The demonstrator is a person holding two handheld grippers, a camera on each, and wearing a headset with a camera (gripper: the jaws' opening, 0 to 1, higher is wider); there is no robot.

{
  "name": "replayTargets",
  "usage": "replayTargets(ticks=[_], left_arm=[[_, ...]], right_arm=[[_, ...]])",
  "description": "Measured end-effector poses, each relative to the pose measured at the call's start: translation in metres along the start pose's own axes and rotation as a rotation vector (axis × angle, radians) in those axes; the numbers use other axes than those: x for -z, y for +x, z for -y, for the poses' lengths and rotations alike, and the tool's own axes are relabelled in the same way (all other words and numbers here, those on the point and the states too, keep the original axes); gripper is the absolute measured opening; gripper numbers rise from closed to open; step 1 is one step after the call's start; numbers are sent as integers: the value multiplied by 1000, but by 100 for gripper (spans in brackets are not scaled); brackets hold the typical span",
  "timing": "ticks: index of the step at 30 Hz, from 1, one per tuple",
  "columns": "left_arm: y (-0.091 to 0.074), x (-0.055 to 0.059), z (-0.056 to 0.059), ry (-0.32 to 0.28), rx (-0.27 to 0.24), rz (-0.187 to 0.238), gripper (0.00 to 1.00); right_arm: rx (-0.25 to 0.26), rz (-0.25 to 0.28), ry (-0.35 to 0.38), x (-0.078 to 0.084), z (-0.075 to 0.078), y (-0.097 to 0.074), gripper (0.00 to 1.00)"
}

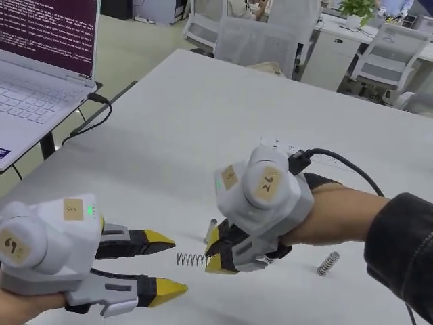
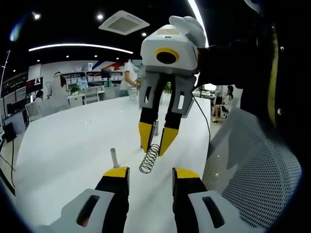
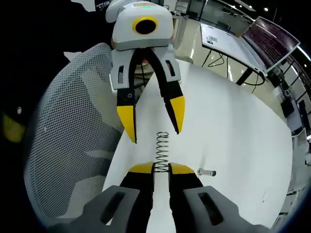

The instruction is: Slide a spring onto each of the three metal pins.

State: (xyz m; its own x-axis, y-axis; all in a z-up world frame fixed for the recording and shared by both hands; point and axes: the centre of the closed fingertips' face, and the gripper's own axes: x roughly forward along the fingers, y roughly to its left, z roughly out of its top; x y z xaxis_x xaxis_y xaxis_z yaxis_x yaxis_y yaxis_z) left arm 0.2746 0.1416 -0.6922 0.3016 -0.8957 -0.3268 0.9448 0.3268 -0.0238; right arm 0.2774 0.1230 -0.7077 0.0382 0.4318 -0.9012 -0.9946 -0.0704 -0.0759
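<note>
- The right claw (image 1: 215, 252) is clenched on one end of a thin grey wire coil spring (image 1: 192, 258), close to the near edge of the white desk (image 1: 203, 122). The rest of the coil sticks out free toward the left claw (image 1: 168, 265), which is released, its yellow tips spread with nothing between them.
- The short silver metal pin (image 2: 114, 158) stands upright on the desk just beside the held spring — in the left gripper view it is clear of both claws.
- First risk: the grip takes only the last turns. The soft coil may sag, bend or flick out of the claw if its free end catches the pin's top instead of passing over it.
- Second risk: the pin looks slim and not fixed down. A nudge from a yellow tip, or a sideways push from the spring, would likely tip it over, and it could then roll.
- Third risk: if the left claw closes on the middle of the coil to steady it, it may squash the turns together or block the pin's way through.
- A second, shorter silver coil spring (image 1: 328, 263) lies loose further right along the near edge, well apart — a sweep of the person's dark sleeve (image 1: 399, 237) might roll it off the desk.
</note>
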Motion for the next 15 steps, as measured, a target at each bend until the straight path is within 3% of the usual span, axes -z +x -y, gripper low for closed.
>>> replayTargets(ticks=[9, 15], left_arm=[[0, -1, 2, 19, 8, 7, 10], [1, 0, 1, 29, 5, 1, 7]], right_arm=[[-13, -1, -12, -2, -4, 1, 8], [-17, 0, -18, -3, -7, 0, 8]])
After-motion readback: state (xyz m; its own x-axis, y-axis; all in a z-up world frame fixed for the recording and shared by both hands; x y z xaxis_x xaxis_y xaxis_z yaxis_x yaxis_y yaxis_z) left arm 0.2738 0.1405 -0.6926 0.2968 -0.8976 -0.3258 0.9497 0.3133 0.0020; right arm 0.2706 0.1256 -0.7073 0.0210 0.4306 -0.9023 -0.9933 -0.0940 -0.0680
